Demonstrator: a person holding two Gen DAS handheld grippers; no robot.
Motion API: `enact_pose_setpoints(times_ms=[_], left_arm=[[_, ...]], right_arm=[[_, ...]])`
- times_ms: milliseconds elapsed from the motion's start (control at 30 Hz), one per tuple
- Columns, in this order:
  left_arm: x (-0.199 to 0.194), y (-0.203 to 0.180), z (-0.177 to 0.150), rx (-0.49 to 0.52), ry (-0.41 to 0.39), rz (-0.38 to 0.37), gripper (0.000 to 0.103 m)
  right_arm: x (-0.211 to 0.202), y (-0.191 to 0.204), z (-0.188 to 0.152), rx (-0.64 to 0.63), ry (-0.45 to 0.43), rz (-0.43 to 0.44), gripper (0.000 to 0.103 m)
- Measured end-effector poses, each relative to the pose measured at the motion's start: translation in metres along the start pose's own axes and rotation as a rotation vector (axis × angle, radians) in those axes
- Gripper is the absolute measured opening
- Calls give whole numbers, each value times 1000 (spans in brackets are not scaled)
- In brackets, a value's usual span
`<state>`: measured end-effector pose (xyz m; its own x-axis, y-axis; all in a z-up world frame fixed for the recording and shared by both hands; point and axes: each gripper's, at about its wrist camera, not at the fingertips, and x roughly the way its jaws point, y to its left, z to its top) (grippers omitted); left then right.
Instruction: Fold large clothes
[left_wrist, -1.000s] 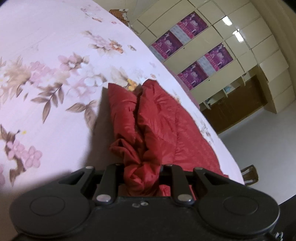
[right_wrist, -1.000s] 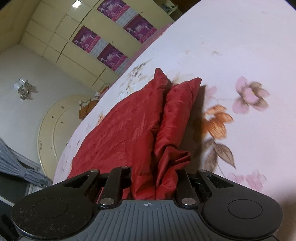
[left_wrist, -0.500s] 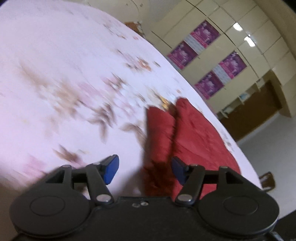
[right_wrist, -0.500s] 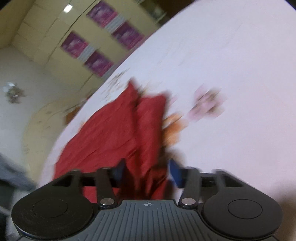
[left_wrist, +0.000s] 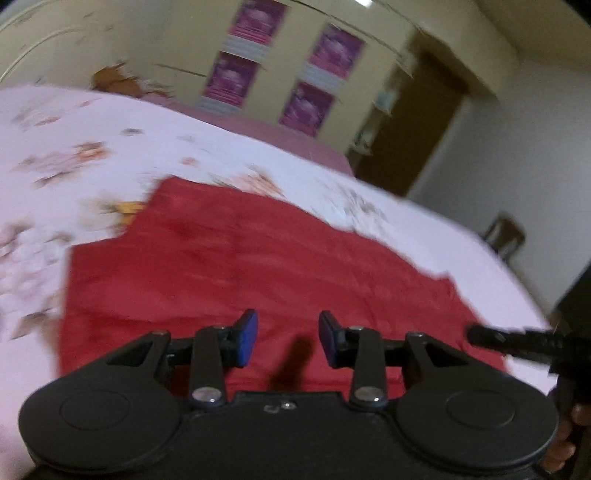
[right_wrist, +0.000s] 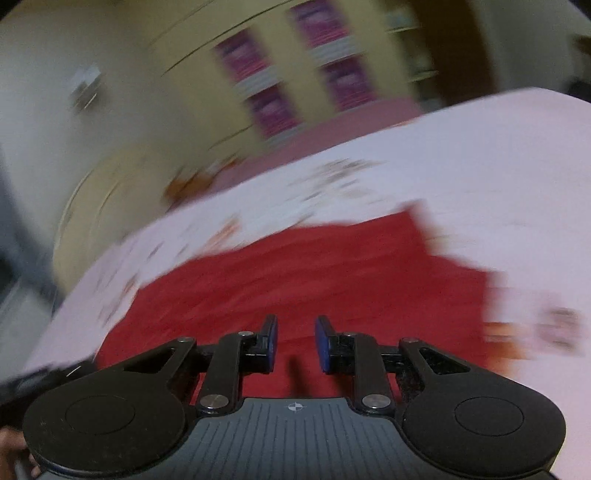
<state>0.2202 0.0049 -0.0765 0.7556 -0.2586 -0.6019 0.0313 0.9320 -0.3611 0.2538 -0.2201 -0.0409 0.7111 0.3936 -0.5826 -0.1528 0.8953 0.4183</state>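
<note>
A large red garment (left_wrist: 258, 266) lies spread flat on the floral bedsheet (left_wrist: 92, 155). It also shows in the right wrist view (right_wrist: 314, 280). My left gripper (left_wrist: 288, 338) is open and empty, raised above the garment's near edge. My right gripper (right_wrist: 295, 341) is open and empty too, above the garment's near part. Part of the right gripper's body (left_wrist: 524, 343) shows at the right edge of the left wrist view. Both views are motion-blurred.
The bed's far edge meets a pink strip (left_wrist: 266, 129) and a yellow cabinet wall with purple posters (left_wrist: 310, 74). A brown doorway (left_wrist: 417, 122) and a chair (left_wrist: 504, 236) stand to the right of the bed.
Both grippers let go of the bunched red cloth, opened and pulled back and up. The views swung round; the garment now lies flat below them.
</note>
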Motion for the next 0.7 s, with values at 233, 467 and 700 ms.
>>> enact_pose_setpoints(times_ms=[233,467,700], left_arm=[[36,-15,-17,99,83,86,36],[-23,-45,-28,142,20,15,38],[0,-61,-66,215,93,63,40]], right_arm=[[69,23,-27,-149,150,-100,23],[2,27,-37,-140,81,-25,23],[24,37,-85,-239,196,-44,23]])
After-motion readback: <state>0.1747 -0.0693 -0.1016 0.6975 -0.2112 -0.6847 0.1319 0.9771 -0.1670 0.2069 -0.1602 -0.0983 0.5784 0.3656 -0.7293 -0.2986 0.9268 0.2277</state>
